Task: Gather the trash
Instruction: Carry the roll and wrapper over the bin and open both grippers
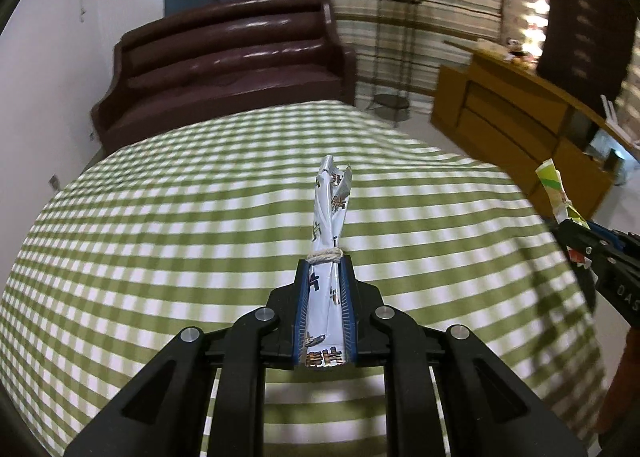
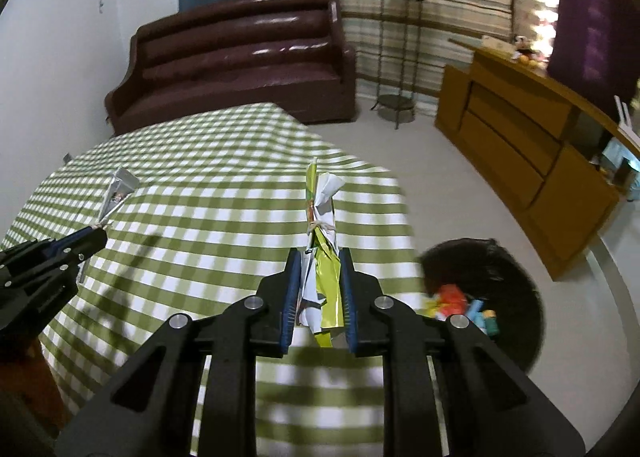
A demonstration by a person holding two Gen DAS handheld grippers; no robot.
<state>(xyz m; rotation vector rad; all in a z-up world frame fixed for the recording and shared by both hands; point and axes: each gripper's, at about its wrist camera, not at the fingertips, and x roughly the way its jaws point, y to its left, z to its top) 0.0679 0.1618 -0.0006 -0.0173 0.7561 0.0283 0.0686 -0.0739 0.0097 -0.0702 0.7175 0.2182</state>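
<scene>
My left gripper [image 1: 325, 263] is shut on a white wrapper [image 1: 330, 213] tied with string, held above the green checked tablecloth [image 1: 160, 237]. It also shows in the right wrist view [image 2: 98, 235] with the wrapper [image 2: 118, 193] sticking up. My right gripper [image 2: 320, 257] is shut on a green and white wrapper [image 2: 322, 209] tied with string, held over the table's right part. In the left wrist view the right gripper [image 1: 568, 227] holds that wrapper [image 1: 554, 187] at the right edge. A black bin [image 2: 516, 289] on the floor to the right holds colourful trash [image 2: 460, 303].
A dark brown sofa [image 2: 248, 57] stands behind the table. A wooden cabinet [image 2: 520, 153] runs along the right. A metal plant stand [image 2: 400, 45] with a potted plant stands by the striped curtain. Bare floor [image 2: 440, 177] lies between table and cabinet.
</scene>
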